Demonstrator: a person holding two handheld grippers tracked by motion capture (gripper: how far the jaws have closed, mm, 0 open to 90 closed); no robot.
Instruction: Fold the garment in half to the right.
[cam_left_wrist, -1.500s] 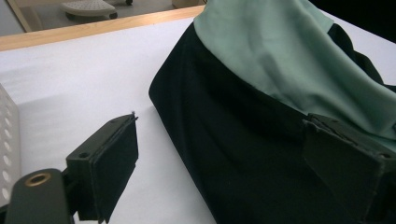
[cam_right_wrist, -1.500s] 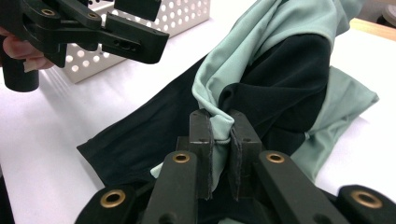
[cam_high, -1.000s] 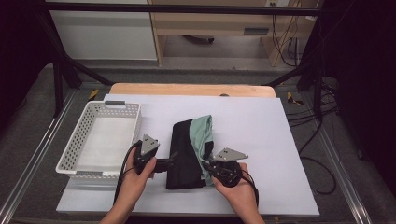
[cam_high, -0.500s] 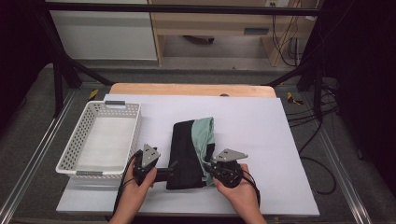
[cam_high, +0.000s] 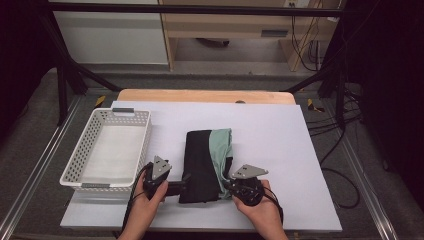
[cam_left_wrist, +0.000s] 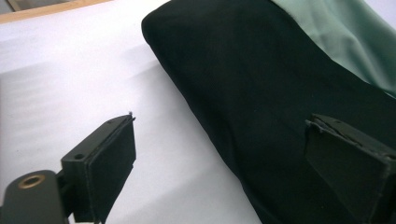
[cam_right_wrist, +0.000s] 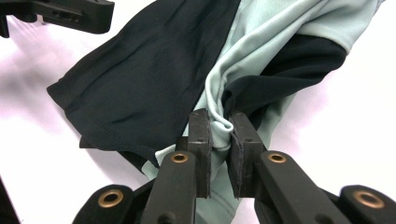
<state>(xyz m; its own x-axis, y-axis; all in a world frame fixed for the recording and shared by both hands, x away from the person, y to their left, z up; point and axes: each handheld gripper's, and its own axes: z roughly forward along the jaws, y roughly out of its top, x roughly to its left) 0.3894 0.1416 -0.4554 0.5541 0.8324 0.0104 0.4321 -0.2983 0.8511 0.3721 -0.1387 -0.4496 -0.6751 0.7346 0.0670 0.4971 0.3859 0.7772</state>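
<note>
A white perforated basket (cam_high: 107, 147) is set on the white table sheet (cam_high: 280, 145), at its left edge; a wooden board (cam_high: 205, 96) is seen beyond the sheet.

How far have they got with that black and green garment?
The garment already lies folded into a narrow strip on the table. In hand: the right gripper pinches a green fold, while the left gripper straddles the black edge, open. Nothing lies in the white basket.

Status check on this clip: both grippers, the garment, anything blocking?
Right hand-held gripper shut on folded black-and-green garment. Left hand-held gripper open, jaws straddling the garment's near edge. White basket sits left, apart; nothing in the way.
</note>
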